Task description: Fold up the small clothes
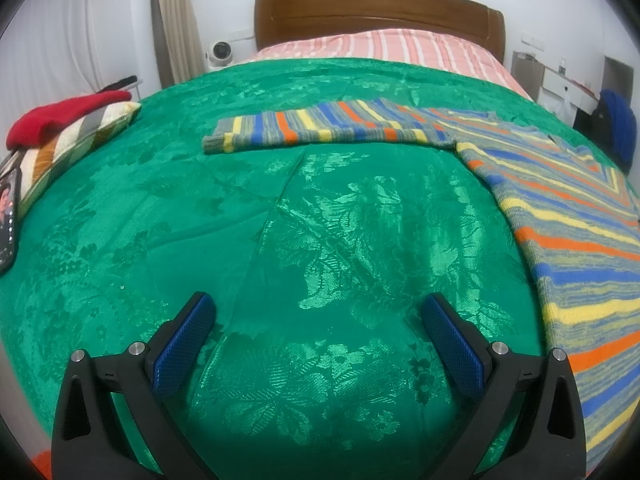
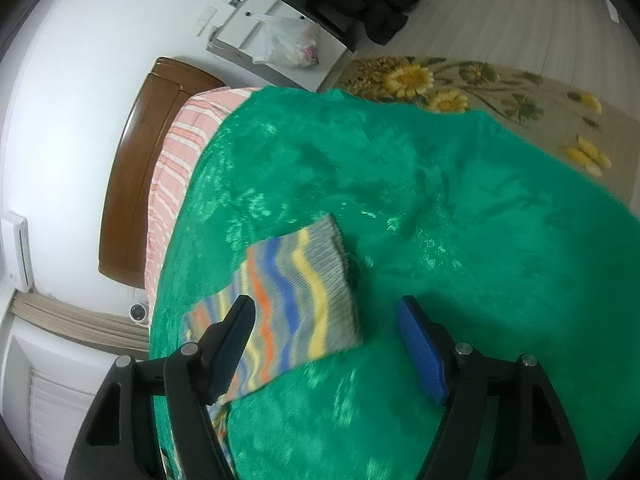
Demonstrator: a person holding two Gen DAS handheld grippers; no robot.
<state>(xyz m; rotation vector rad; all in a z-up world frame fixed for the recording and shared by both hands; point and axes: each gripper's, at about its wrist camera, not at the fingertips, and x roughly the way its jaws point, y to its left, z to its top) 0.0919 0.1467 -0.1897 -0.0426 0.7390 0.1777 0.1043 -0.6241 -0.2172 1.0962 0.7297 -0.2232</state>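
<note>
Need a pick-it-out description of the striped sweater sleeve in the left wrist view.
Start at the wooden headboard and come down onto the green bedspread. A knitted sweater lies along the spread's right side; its sleeve stretches flat leftward across the middle. Blue, orange, yellow and grey stripes set it apart from the plain red garment on the striped pillow at left.

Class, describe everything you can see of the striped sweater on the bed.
The sweater is a knit with grey, blue, yellow and orange stripes. It lies flat on the green bedspread, one sleeve stretched out sideways, ending in a ribbed grey cuff. The right wrist view shows a sleeve with the same kind of cuff.
</note>
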